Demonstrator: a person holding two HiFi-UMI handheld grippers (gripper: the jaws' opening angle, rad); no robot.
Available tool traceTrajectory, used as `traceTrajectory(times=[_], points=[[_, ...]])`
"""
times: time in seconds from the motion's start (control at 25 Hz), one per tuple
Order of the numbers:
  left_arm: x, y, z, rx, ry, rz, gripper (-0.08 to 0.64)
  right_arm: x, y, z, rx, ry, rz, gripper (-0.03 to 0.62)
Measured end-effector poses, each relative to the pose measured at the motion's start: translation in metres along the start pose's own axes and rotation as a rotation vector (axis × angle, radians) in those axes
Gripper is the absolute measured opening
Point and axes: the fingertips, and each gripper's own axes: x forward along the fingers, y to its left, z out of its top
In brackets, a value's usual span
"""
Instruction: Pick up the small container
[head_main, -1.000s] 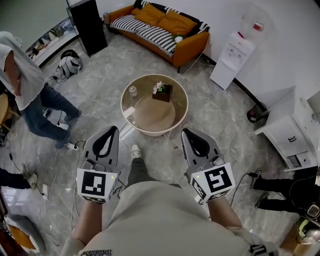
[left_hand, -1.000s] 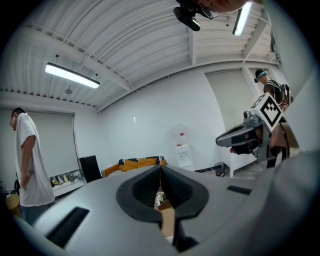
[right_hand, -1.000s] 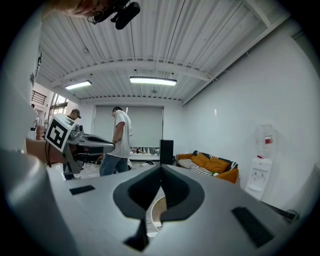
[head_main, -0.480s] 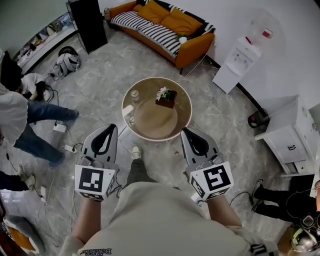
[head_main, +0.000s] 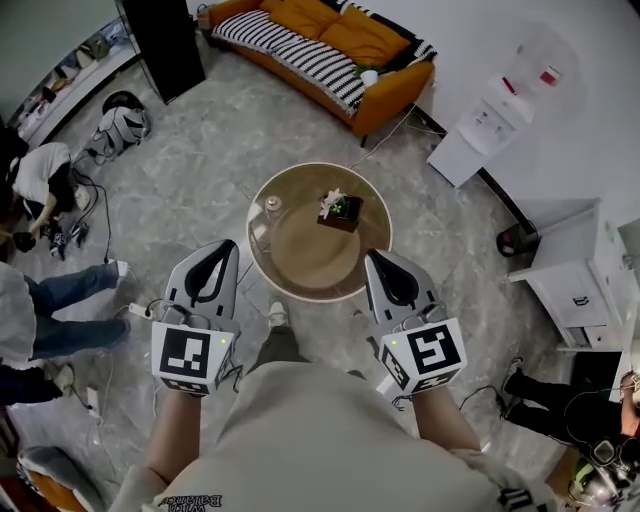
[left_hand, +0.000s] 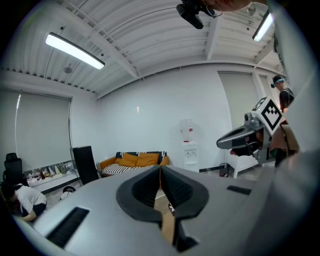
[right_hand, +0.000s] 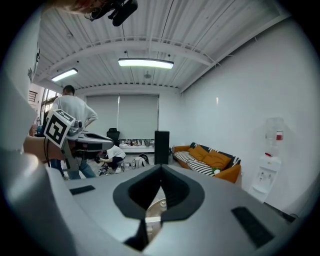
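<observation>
The small container (head_main: 273, 205), a clear jar with a pale lid, stands on the left part of a round beige table (head_main: 300, 255), seen from above in the head view. My left gripper (head_main: 225, 247) is held above the floor just short of the table's near left rim, shut with nothing in it. My right gripper (head_main: 376, 258) hovers at the near right rim, also shut and empty. In the left gripper view the jaws (left_hand: 160, 168) meet at their tips. The right gripper view shows its jaws (right_hand: 160, 169) closed too, with the table edge below them.
A dark box with a green plant (head_main: 341, 209) stands on the table's far right. An orange sofa (head_main: 330, 50), a black speaker (head_main: 165, 40) and a white water dispenser (head_main: 490, 125) line the far walls. People (head_main: 45, 180) and cables are at the left; a white cabinet (head_main: 580, 290) is at the right.
The table has come nearer to both grippers in the head view. The person at the left has shifted out toward the frame's edge. Both grippers stay shut.
</observation>
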Motion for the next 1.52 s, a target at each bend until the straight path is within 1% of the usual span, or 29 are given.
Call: traceTrajectory(times=[0.12,0.24,0.4,0.6,0.72,1.0,1.16,1.32,1.4,1.52], points=[[0.027,0.032,0.001,-0.007,0.016,-0.018,0.008,0.042,-0.007,0.011,0.01,0.013,-0.014,-0.004],[0.052,0.064,-0.005,-0.035,0.04,-0.033,0.008,0.084,-0.014,0.02,0.019,0.026,-0.035,-0.004],[0.083,0.095,-0.009,-0.017,0.062,-0.063,0.008,0.127,-0.024,0.029,0.04,0.037,-0.063,-0.005],[0.111,0.124,-0.007,-0.006,0.048,-0.088,0.008,0.163,-0.031,0.039,0.046,0.037,-0.098,-0.005],[0.122,0.133,-0.008,0.008,0.044,-0.105,0.008,0.176,-0.035,0.045,0.052,0.035,-0.117,-0.005],[0.137,0.141,-0.009,0.016,0.035,-0.104,0.008,0.19,-0.051,0.046,0.051,0.042,-0.135,-0.005],[0.145,0.141,-0.005,0.013,0.031,-0.073,0.008,0.194,-0.059,0.043,0.059,0.043,-0.118,-0.003],[0.158,0.138,-0.009,0.053,0.058,-0.042,0.009,0.198,-0.067,0.038,0.064,0.049,-0.098,-0.005],[0.165,0.135,-0.012,0.04,0.064,-0.045,0.009,0.2,-0.071,0.036,0.063,0.053,-0.09,-0.005],[0.177,0.134,-0.014,0.009,0.05,-0.054,0.015,0.205,-0.078,0.033,0.055,0.055,-0.083,-0.005]])
